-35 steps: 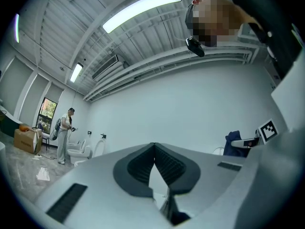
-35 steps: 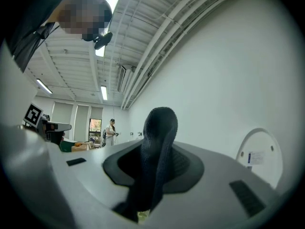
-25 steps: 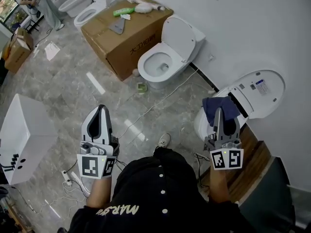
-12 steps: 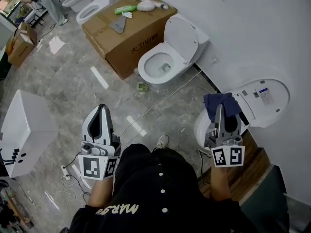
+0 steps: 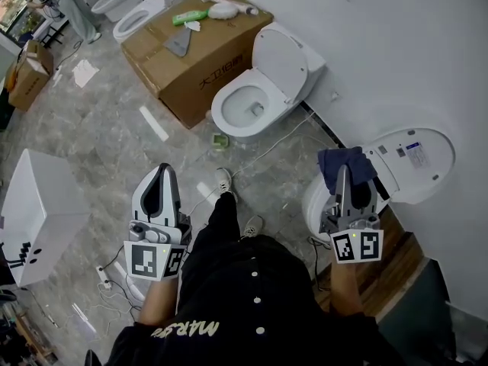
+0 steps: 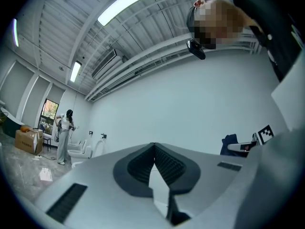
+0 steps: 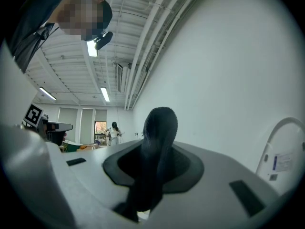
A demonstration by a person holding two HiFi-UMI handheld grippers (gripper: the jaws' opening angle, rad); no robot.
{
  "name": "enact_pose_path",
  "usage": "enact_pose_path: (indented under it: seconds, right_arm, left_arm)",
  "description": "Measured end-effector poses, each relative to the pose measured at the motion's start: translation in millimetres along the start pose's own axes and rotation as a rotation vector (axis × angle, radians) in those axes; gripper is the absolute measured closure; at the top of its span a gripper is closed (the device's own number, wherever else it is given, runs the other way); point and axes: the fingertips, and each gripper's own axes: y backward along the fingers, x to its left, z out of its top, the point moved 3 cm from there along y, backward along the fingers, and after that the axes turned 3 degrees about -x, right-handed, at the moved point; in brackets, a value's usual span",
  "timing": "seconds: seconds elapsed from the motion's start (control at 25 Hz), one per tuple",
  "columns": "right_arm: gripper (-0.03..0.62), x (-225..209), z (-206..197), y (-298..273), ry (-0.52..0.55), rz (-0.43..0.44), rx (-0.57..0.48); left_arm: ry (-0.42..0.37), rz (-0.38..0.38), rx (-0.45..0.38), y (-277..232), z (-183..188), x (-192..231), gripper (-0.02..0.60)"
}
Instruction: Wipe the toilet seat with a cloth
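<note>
A: Where is the cloth (image 5: pixel 345 166)?
B: At the tip of the right gripper (image 5: pixel 341 175), bunched and dark blue. It hangs over the near toilet (image 5: pixel 312 199), above the back of the bowl and just in front of the raised lid (image 5: pixel 415 165).
A: Is it touching the toilet?
B: Can't tell; in the head view the gripper covers most of the bowl.
A: Counts?
B: One cloth and two grippers. For toilets there is the near one, then a second toilet (image 5: pixel 244 107) well apart on its left, lid also up, and at least one more far off beyond that. One box (image 5: pixel 191 52) stands just beside the second toilet, on the side away from the near toilet.
A: The right gripper's jaws?
B: Closed down on the cloth — the right gripper view shows the fabric pinched between them and rising past the tips as a rounded fold.
A: And the left gripper (image 5: pixel 161 172)?
B: It is well to the left of the near toilet, over the floor (image 5: pixel 99 120) and about level with the right one. Its jaws meet at the tips — only a narrow slit lower down — with nothing between them.
</note>
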Motion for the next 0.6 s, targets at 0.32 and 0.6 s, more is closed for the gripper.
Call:
enact_pose_path:
  seconds: [0.32, 0.6]
  right_arm:
    - [0.491, -15, -1, -45, 0.038, -0.03, 0.004]
    - [0.491, -15, -3, -117, 0.051, -0.048, -0.015]
  left_arm:
    - [0.027, -0.035, -0.024, -63, -11, 17, 0.571]
    - [0.037, -0.06, -0.024, -131, -19, 56, 0.571]
